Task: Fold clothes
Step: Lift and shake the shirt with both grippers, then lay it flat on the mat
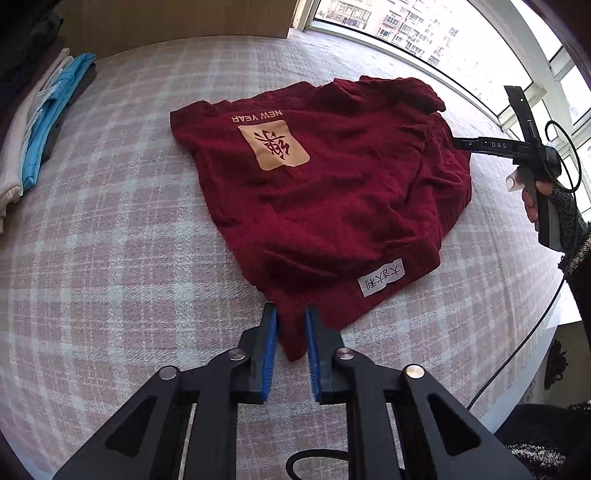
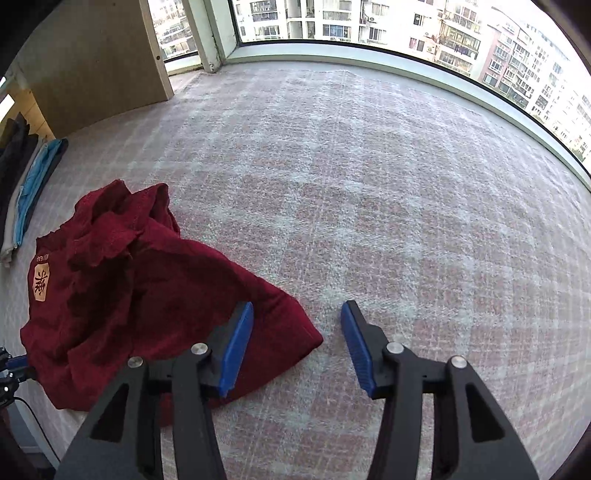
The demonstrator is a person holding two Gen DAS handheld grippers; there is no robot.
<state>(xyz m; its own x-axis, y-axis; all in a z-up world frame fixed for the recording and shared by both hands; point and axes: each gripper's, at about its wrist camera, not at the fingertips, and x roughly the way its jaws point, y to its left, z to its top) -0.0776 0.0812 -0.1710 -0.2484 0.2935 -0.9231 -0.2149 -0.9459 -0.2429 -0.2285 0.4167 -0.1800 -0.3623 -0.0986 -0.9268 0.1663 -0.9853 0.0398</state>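
Lying crumpled on a pink-and-white plaid surface (image 1: 110, 221), which could be a bed or a covered platform, a dark red sweater (image 1: 332, 206) shows a tan patch (image 1: 273, 146) with a dark character and the words "NEW YEAR" above it. A white label (image 1: 381, 282) sits near the hem.

In the left wrist view, the left claw (image 1: 291, 325) has its blue pads (image 1: 271, 350) drawn close on either side of a corner of the sweater's hem; whether they actually pinch the cloth cannot be told. Across the garment, the right claw (image 1: 461, 143) points at the sweater's far edge, held by a hand (image 1: 532, 195) in a dark patterned sleeve.

In the right wrist view, the right claw (image 2: 297, 314) stands wide apart, its left finger over the sweater (image 2: 147, 295) and its right finger over bare plaid.

A stack of folded clothes (image 1: 44, 122), cream and blue among them, lies at the left edge of the surface. Windows (image 2: 369, 22) look out on apartment blocks.
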